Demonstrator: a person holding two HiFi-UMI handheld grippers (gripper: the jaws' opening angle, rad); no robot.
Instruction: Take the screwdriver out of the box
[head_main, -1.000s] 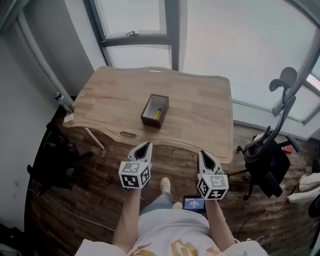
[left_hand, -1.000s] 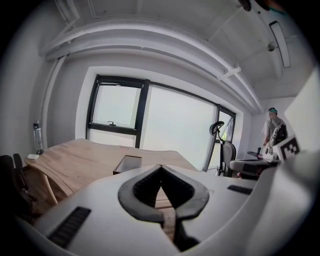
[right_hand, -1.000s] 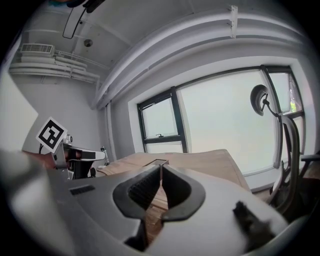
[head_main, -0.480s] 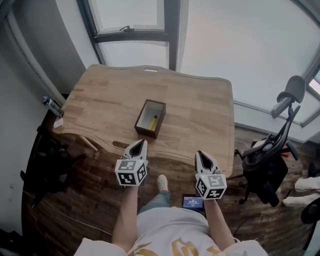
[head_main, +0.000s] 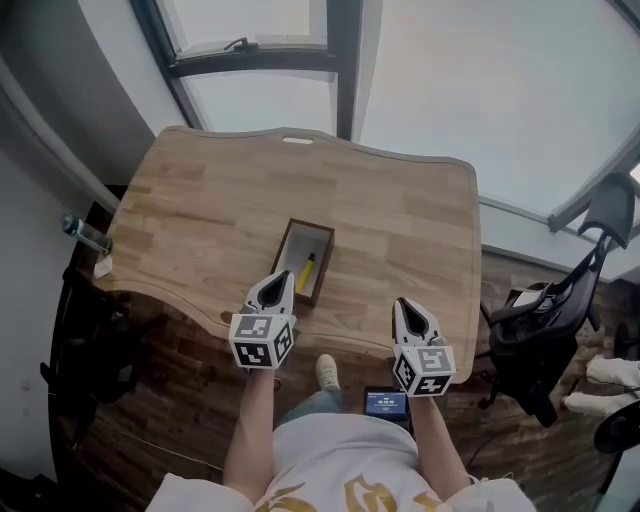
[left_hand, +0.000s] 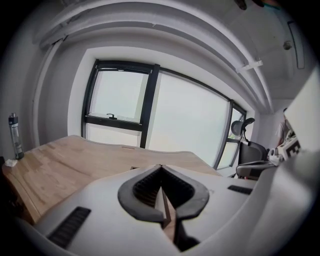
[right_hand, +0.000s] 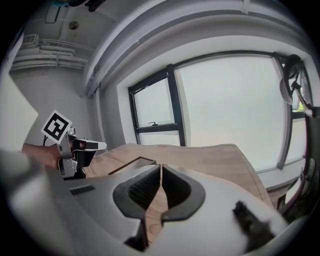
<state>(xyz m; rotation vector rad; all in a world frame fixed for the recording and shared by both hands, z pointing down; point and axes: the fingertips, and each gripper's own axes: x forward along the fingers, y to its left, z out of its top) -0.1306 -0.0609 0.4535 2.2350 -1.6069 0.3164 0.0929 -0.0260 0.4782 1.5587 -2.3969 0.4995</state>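
Note:
A dark brown open box stands on the wooden table, near its front edge. Inside it lies a yellow-handled screwdriver. My left gripper is shut and empty, its tips at the box's near end. My right gripper is shut and empty too, over the table's front edge to the right of the box. In the left gripper view the jaws meet tip to tip above the tabletop. In the right gripper view the shut jaws point across the table, with the box rim to their left.
A bottle stands at the table's left edge. An office chair is on the floor to the right. Large windows run behind the table. A small screen sits at the person's waist.
Both grippers have moved forward to the table's front edge; the left one now reaches the box's near end. The head view has closed in on the table. Both stay shut.

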